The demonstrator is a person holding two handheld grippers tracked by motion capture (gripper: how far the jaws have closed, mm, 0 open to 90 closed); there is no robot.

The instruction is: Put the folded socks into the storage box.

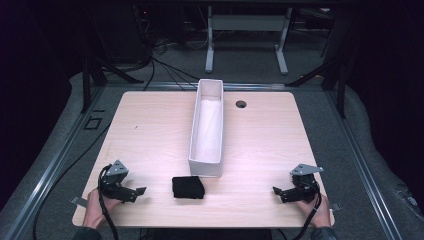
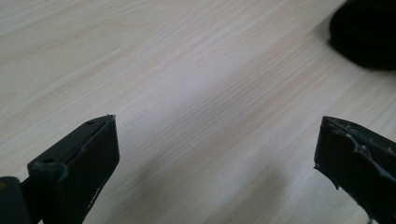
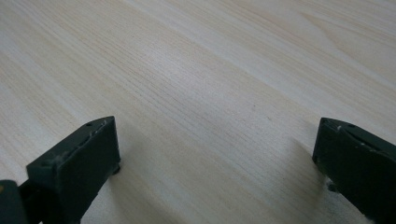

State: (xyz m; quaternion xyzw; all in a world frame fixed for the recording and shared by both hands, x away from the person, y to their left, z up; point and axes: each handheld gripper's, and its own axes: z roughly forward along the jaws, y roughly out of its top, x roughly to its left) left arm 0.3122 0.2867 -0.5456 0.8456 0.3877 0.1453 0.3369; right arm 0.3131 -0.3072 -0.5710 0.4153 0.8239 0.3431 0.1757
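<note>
A black folded cloth lies on the light wooden table near its front edge, just in front of a long white box. My left gripper rests on the table to the cloth's left, pointing toward it, jaws wide apart with nothing between them. In the left gripper view the gripper frames bare wood, and the cloth sits ahead at the upper right. My right gripper rests to the cloth's right, farther off, open and pointing inward. The right gripper view has its gripper over bare tabletop.
The white box runs from the table's middle toward the far edge and looks empty. A round cable hole is beside its far end. A white desk frame and cables stand on the floor beyond the table.
</note>
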